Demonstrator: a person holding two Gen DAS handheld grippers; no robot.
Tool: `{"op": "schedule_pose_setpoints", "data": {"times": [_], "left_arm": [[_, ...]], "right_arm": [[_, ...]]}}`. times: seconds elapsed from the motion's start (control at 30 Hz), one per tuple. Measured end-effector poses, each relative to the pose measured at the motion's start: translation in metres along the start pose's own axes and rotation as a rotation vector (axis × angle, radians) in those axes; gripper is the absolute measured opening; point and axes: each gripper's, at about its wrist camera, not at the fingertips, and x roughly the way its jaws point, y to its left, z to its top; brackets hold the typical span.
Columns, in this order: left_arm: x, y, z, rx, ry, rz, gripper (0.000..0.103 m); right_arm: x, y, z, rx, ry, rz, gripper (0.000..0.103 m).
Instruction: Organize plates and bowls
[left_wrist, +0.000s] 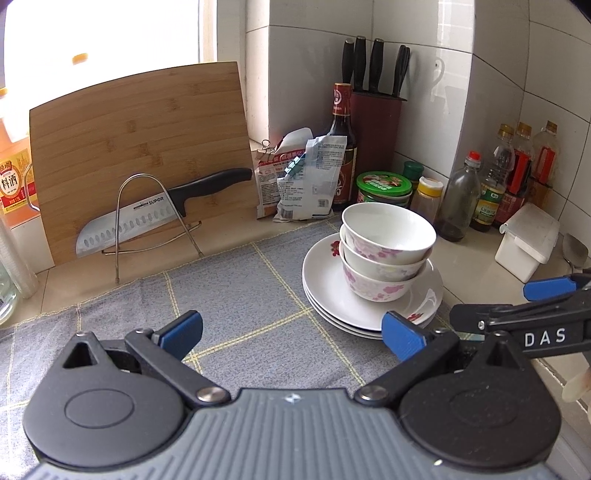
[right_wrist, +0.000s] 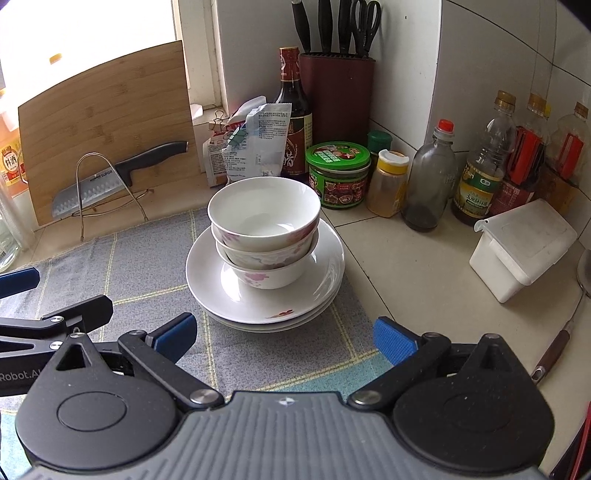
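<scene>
Nearest in each wrist view are the claws themselves. The left gripper (left_wrist: 291, 334) has its blue-padded jaws spread wide with nothing between them, hovering over the grey checked cloth (left_wrist: 236, 295). The right gripper (right_wrist: 282, 334) is likewise spread wide and empty.

Just ahead of the right claw, almost centred between its jaws, sits the stack of plates (right_wrist: 221, 291), three by the look of the rims, resting on the cloth at its right-hand edge. From the left claw the same plates (left_wrist: 332, 291) lie ahead and to the right, their near rim close to its right pad. Nested on top, towards the far side of the plates, are three bowls (right_wrist: 264, 221) with pink flower prints, the top one empty and upright.

These look like glazed ceramic: stiff, smooth and probably slippery, heavy as a whole stack, and liable to chip or break if knocked. My judgement is that a bowl is best pinched across its rim wall, one pad inside and one outside; a plate by its raised outer rim, where the stack leaves a lip.

Beyond the crockery stand a green-lidded jar (right_wrist: 338, 173), sauce bottles and a knife block (right_wrist: 336, 92).
</scene>
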Motion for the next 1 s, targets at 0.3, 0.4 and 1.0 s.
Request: {"op": "schedule_pose_setpoints", "data": {"times": [0.3, 0.4, 1.0], "left_arm": [[-0.0010, -0.0014, 0.0009, -0.002, 0.002, -0.003, 0.102], [-0.0010, -0.0016, 0.0005, -0.003, 0.005, -0.005, 0.102], [0.0050, -0.0071, 0.0013, -0.002, 0.023, -0.007, 0.102]], "right_arm": [[-0.0030, -0.0010, 0.0004, 0.001, -0.004, -0.006, 0.103], [-0.0045, -0.0020, 0.0006, -0.001, -0.006, -0.011, 0.103], [-0.0021, -0.0065, 0.0009, 0.000, 0.001, -0.026, 0.103]]}}
